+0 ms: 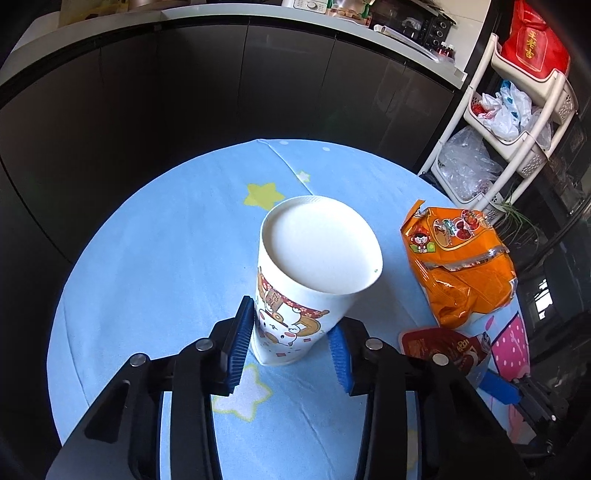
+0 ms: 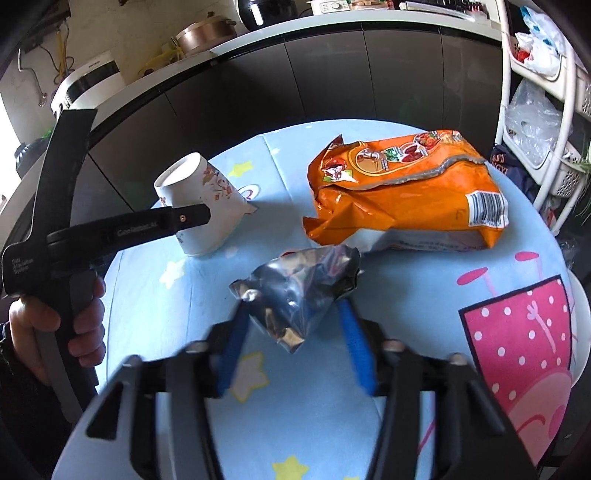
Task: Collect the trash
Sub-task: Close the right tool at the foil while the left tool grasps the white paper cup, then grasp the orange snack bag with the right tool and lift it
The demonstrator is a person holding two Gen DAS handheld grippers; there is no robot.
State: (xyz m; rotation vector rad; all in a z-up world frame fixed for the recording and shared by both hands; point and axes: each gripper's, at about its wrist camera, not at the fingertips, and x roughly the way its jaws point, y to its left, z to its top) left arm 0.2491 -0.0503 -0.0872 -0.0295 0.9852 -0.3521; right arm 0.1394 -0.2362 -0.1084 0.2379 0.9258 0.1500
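Over blue tablecloth (image 1: 147, 258), left tool (image 1: 291, 332) clamps paper cup (image 1: 295, 295); right tool (image 2: 291, 325) pinches foil wrapper (image 2: 295, 288).

Blue star-print tablecloth (image 1: 166, 258), white storage rack (image 1: 517, 147)

On the table: 1 paper cup (image 1: 314, 273), 1 orange snack bag (image 2: 402, 195), 1 crumpled foil wrapper (image 2: 299, 291).

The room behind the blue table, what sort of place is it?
Most likely a home kitchen: a long counter over dark cabinets carries a pot and a toaster oven, and a white storage rack beside it holds plastic bags.
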